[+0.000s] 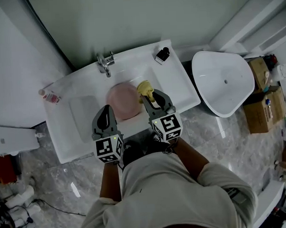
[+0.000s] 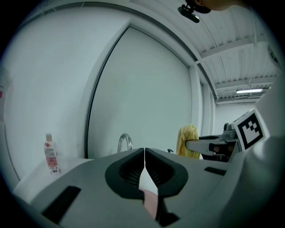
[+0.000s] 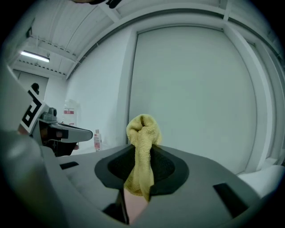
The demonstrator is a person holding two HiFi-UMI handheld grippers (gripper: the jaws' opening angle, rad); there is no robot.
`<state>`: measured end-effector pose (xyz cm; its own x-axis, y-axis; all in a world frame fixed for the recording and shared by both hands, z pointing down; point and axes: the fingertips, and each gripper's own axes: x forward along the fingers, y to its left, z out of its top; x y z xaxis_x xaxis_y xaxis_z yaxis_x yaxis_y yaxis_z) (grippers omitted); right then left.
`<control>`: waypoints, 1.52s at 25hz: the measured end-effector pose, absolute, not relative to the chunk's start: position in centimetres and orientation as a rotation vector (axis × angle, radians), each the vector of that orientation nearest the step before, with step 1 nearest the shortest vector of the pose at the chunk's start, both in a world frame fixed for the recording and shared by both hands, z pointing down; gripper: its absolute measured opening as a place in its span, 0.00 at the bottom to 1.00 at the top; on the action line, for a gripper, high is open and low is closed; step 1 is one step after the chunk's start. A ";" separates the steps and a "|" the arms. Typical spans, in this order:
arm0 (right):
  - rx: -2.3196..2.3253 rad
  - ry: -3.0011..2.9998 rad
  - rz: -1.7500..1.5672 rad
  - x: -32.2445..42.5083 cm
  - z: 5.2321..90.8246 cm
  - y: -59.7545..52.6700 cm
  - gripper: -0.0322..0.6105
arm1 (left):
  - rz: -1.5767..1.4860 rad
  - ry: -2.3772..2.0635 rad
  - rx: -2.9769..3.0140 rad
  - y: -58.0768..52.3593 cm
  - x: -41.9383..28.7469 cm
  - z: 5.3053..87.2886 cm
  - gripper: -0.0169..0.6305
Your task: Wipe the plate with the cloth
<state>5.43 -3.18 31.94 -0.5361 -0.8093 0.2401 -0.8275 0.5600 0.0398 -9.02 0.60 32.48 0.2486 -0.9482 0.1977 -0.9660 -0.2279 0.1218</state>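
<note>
You held the left tongs (image 1: 106, 108) pressed together. In the left gripper view their tips met along a thin line with nothing caught between them, and only a sliver of pink showed through the slot further back. They hovered over the near left rim of the round, pale pink plate (image 1: 122, 101). I would judge you kept them there to steady the plate if it slid, though I could not tell whether they touched it.

The right tongs (image 1: 148, 96) were pinching the yellow terry cloth (image 1: 145, 89). It stood bunched between the jaws, a rounded, folded knob poking out past the tips and a looser tail hanging behind them. Gripping it in a wad like that gave you a firm pad to press with, not a loose flap. This pair sat at the plate's right rim with the wad just over the edge, so the wiping looked about to start or only just begun.

The plate lay flat in the bowl of the white ceramic washbasin (image 1: 81, 116), just below the chrome tap (image 1: 104, 64) and between your two tongs. That placement let the basin walls hold it in. Its surface looked matte and evenly pink, and no marks or water could be made out from the head view.

A small clear bottle with a red label (image 1: 50, 96) stood on the basin's left ledge and a small black object (image 1: 162, 54) on the far right corner. Both were well apart from your working area.
</note>
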 end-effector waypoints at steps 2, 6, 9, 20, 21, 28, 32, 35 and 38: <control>1.363 -2.604 0.059 5.9 29.8 -3.4 0.19 | 0.092 -1.846 2.318 0.3 -8.5 30.2 0.06; 1.348 -2.670 -0.021 7.4 26.2 -3.8 0.19 | 0.003 -1.944 2.317 0.0 -7.1 26.0 0.06; 1.340 -2.713 -0.046 8.9 24.5 -4.4 0.19 | -0.017 -2.001 2.318 -0.1 -5.7 24.6 0.06; 1.310 -2.735 -0.049 12.1 24.6 -4.4 0.19 | 0.079 -2.042 2.276 0.7 -3.5 25.4 0.06; 1.314 -2.734 -0.047 12.2 24.6 -4.5 0.19 | 0.083 -2.045 2.271 0.8 -3.6 25.5 0.06; 1.320 -2.731 -0.044 11.8 24.7 -4.4 0.19 | 0.086 -2.038 2.277 0.9 -4.0 25.8 0.06; 1.327 -2.716 -0.053 12.0 24.8 -4.2 0.19 | 0.090 -2.027 2.281 1.3 -3.9 26.0 0.06; 1.332 -2.704 -0.055 12.1 25.0 -4.1 0.19 | 0.098 -2.023 2.271 1.4 -4.2 26.3 0.06; 1.339 -2.702 -0.057 12.1 25.0 -3.9 0.19 | 0.096 -2.023 2.269 1.6 -4.5 26.4 0.06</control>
<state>12.08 -3.92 24.99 -0.5995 -0.7947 0.0954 -0.7899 0.6067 0.0892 -4.52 1.60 26.37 0.1155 -0.9867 0.1141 -0.9931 -0.1124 0.0330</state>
